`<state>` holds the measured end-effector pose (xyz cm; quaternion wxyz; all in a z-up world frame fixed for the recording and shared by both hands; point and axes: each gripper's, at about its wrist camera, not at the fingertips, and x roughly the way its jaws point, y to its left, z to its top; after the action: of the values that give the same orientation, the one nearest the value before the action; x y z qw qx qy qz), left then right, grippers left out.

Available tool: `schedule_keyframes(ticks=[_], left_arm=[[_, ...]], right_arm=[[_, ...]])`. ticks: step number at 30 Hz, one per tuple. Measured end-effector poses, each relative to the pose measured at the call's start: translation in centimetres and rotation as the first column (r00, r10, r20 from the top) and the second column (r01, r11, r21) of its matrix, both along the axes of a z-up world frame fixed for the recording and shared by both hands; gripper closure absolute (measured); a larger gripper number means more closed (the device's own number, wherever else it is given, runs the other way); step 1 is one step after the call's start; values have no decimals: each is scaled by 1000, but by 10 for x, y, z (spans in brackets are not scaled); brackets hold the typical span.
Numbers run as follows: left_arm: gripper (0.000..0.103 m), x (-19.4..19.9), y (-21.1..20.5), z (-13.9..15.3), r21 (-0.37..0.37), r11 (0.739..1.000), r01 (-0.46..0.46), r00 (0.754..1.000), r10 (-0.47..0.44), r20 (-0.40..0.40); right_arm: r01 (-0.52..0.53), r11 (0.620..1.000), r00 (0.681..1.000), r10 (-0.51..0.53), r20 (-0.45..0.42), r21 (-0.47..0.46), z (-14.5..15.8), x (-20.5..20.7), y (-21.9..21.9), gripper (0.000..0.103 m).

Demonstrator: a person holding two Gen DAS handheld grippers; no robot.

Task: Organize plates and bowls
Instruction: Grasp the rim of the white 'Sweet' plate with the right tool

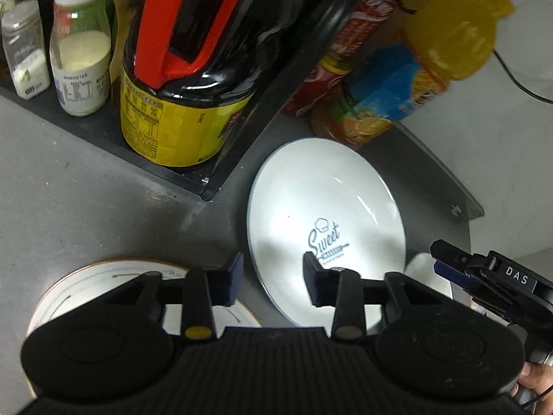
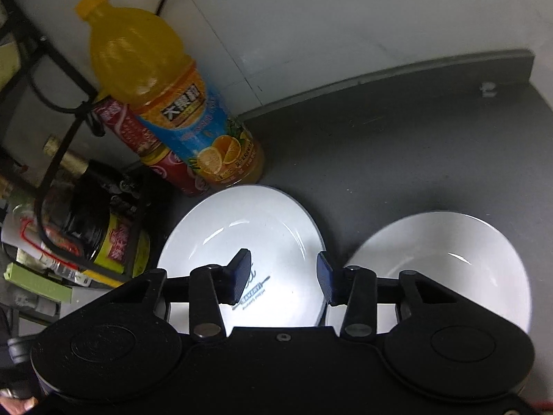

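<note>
A: Left view: left gripper spread, holding nothing, over the printed plate; gold-rimmed plate lies apart.

B: Right view: right gripper also released; bowl beside (nothing stacked yet).
</note>
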<state>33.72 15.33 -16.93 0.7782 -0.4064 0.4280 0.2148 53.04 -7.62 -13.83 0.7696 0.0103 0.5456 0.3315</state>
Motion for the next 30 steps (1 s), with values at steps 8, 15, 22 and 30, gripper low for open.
schedule_keyframes(ticks=[8,15,22,30], left_arm=[[75,14,1,-19,-2,1000,-31,999,31,-29],[83,20,0,-39,-30,999,-43,998,41,-54],[92,23,2,-50,-49,996,-70,995,66,-75],[94,25,3,-51,-70,994,-84,994,78,-78]], right_arm=[[15,999,999,-17,-43,-32,-23,24,11,67],[-24,991,1000,23,-5,-129,-40,29,27,71],[-59,980,998,55,-25,-192,-56,29,35,79],[-60,980,997,49,-63,-188,-61,31,34,81]])
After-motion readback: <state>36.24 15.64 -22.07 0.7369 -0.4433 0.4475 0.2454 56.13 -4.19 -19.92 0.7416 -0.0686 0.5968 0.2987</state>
